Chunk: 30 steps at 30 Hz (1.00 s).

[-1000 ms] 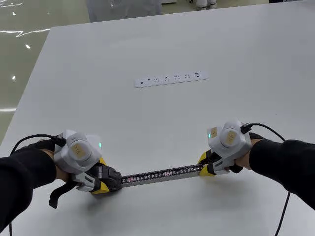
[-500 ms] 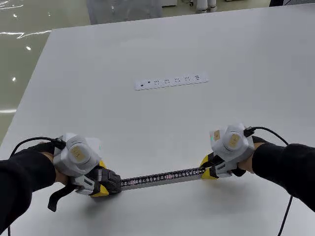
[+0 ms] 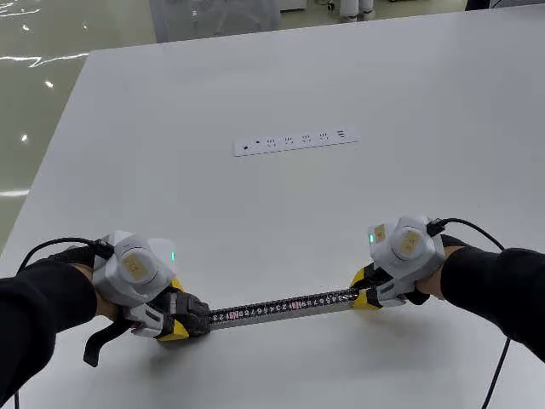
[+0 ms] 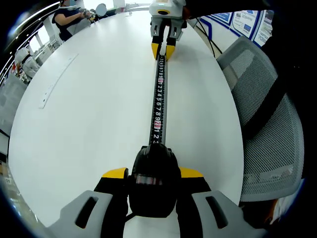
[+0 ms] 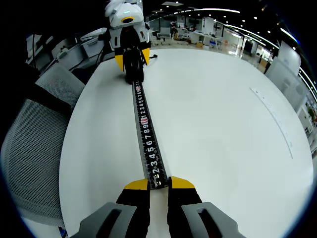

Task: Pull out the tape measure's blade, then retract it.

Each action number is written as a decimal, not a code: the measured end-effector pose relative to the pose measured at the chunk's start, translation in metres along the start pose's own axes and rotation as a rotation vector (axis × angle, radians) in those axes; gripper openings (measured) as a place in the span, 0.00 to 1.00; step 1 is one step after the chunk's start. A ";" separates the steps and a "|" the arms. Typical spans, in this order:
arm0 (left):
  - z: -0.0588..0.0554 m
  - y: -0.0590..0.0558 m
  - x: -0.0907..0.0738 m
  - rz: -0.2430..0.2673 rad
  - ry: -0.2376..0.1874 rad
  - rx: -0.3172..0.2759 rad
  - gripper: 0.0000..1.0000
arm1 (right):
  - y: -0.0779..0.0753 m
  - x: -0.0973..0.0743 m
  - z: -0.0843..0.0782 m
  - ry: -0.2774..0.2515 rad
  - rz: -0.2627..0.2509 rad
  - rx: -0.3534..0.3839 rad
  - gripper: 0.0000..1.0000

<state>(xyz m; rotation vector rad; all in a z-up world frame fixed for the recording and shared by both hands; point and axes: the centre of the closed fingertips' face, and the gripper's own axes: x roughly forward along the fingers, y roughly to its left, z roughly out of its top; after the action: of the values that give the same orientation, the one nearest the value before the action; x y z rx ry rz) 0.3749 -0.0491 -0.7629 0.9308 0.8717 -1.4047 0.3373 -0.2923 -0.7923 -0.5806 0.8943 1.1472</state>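
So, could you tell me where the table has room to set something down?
The table is bare between the power strip and the blade, and beyond the strip. It is crowded at the front, where the left tool and right tool hold the tape measure.

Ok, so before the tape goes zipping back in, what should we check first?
1. The black tape measure case is clamped in the left gripper: ok.
2. The end of the black numbered metal blade is pinched in the right gripper: ok.
3. The blade runs straight between the grippers with no kink or twist: ok.
4. The blade has free space along the white table, and the white power strip lies well away: ok.
5. The case's lock is released: cannot tell, the jaws hide it.
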 end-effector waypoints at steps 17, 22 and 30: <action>0.000 0.001 0.000 0.003 -0.001 -0.002 0.32 | -0.002 -0.001 -0.003 -0.004 -0.004 0.011 0.08; 0.001 0.001 0.000 0.005 -0.008 -0.008 0.32 | -0.002 -0.001 -0.003 0.001 -0.003 0.015 0.08; 0.003 0.003 0.000 0.022 -0.043 -0.007 0.32 | 0.000 0.000 -0.002 0.018 -0.008 -0.022 0.10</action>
<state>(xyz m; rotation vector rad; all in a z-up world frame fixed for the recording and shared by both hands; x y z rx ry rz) 0.3780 -0.0523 -0.7615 0.8986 0.8314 -1.3971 0.3370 -0.2943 -0.7934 -0.6133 0.8950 1.1477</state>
